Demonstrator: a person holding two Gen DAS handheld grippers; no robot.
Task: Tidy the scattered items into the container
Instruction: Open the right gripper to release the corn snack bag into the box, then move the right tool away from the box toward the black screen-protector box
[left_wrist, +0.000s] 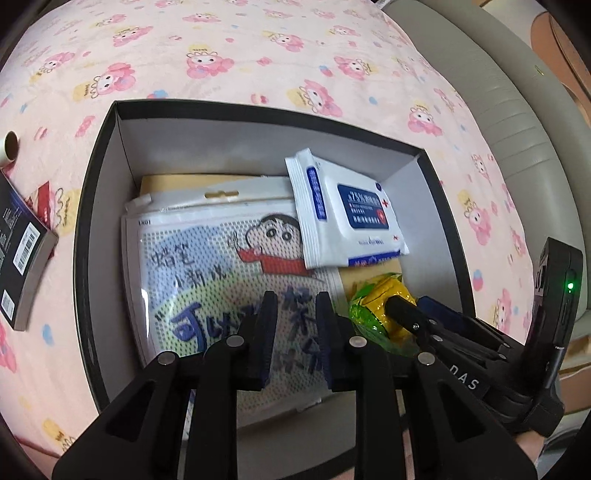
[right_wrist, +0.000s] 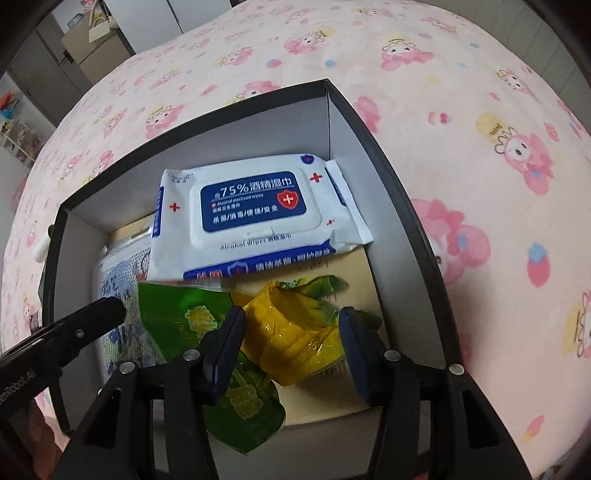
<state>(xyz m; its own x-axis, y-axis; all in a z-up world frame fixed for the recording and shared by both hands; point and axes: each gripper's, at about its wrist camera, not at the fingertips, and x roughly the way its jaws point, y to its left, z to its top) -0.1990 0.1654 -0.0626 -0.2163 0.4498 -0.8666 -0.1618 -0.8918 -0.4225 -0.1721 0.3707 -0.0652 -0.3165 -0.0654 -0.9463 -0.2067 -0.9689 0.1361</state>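
Three items lie in the box (right_wrist: 388, 155) already: a cartoon pouch (left_wrist: 221, 266) flat at left, wipes (right_wrist: 258, 210) tilted on the far wall, and a snack bag (right_wrist: 295, 332) low at centre of the right view. Right gripper (right_wrist: 291, 347) has its fingers spread either side of the bag's yellow part, apparently not pinching; likely letting it go in the free corner. Left gripper (left_wrist: 295, 325) hovers over the pouch, fingers apart, holding nothing. Outside, at left edge of the left view, a dark carton (left_wrist: 22, 254) and roll (left_wrist: 9, 147) sit on the blanket (left_wrist: 258, 55), probably next.
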